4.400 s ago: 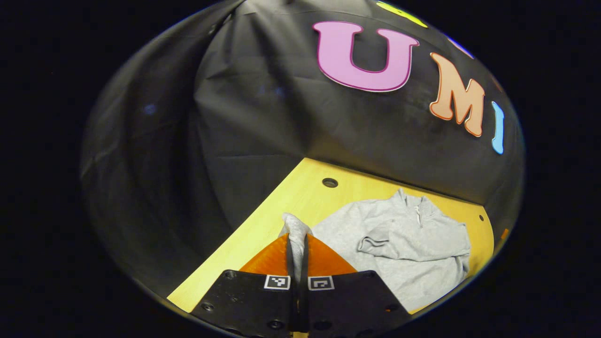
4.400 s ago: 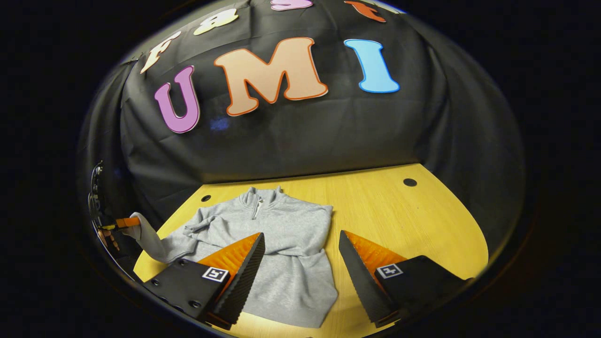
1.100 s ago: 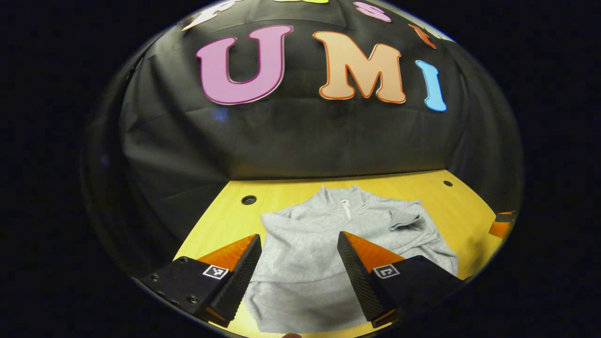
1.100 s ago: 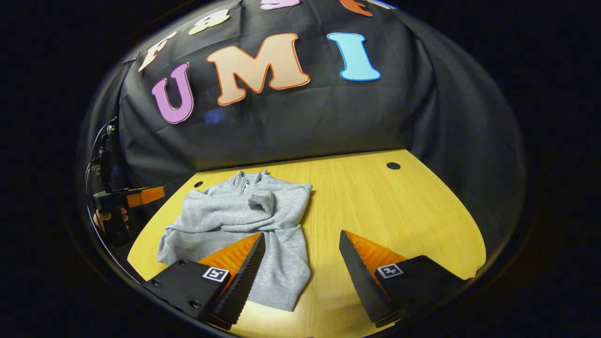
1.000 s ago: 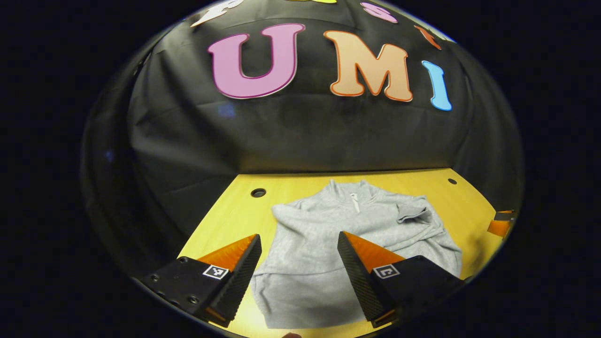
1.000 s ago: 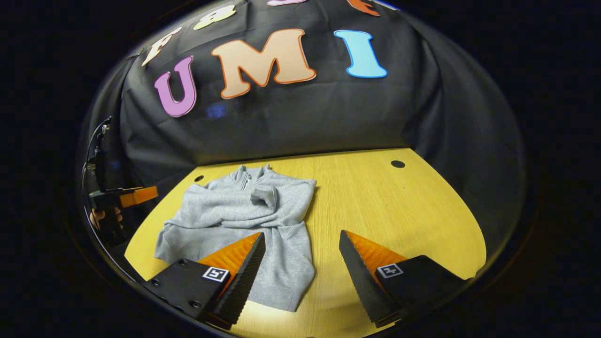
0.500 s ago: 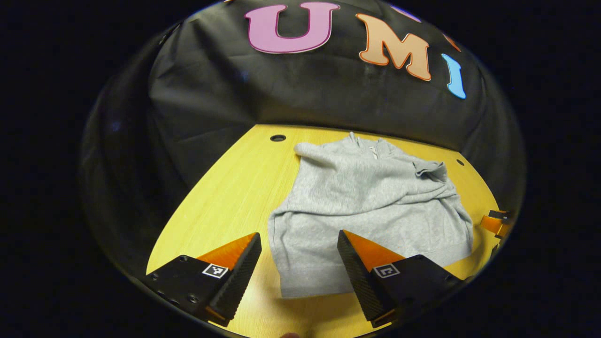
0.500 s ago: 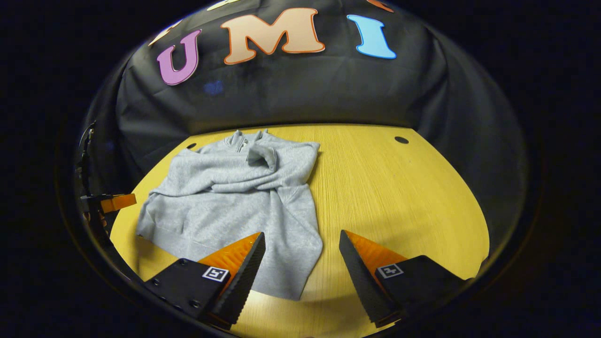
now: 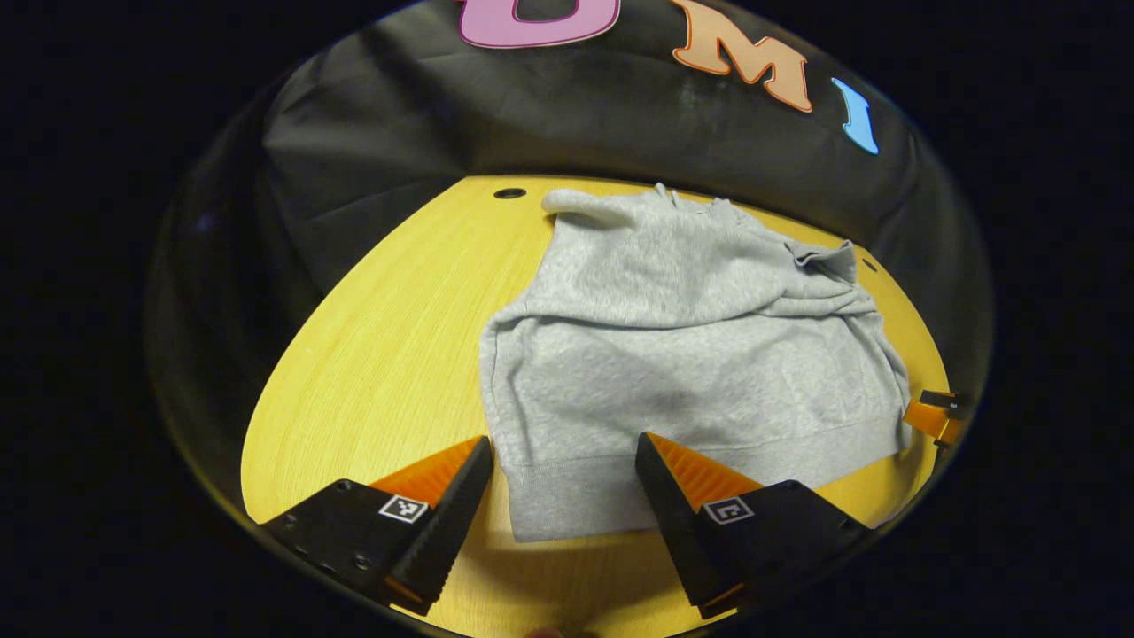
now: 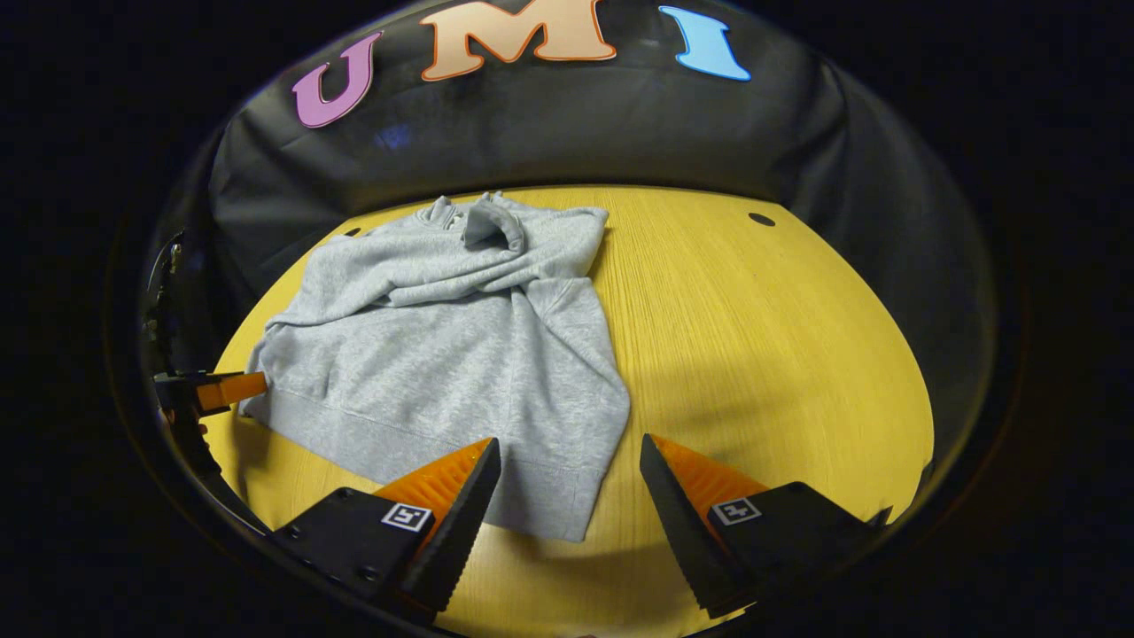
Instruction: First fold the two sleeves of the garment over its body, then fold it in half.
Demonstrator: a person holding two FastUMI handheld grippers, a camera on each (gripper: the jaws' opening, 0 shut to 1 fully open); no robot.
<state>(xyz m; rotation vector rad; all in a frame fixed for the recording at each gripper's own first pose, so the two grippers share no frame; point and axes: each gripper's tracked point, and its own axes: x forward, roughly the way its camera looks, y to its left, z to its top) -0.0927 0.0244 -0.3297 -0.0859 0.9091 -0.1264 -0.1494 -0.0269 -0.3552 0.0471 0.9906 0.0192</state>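
Note:
A grey sweatshirt (image 9: 682, 354) lies flat on the yellow wooden table (image 9: 381, 337), collar toward the wall, both sleeves folded across its chest. My left gripper (image 9: 563, 452) hovers open over the hem's left corner, which lies between its fingers. In the right gripper view the sweatshirt (image 10: 443, 354) spreads at centre left, and my right gripper (image 10: 570, 454) stands open above the hem's right corner. The left gripper's finger (image 10: 217, 390) shows at the far left beside the hem; the right gripper's finger (image 9: 935, 415) peeks in at the far right of the left gripper view.
Small round holes sit in the table near the back wall (image 9: 509, 192) (image 10: 760, 219). Bare tabletop extends right of the garment in the right gripper view (image 10: 780, 354) and left of it in the left gripper view. The black cloth wall closes the back.
Both grippers have dropped and tilted toward the table, closing on the hem. The left gripper, earlier shut on a sleeve, now stands open and that sleeve lies folded over the body.

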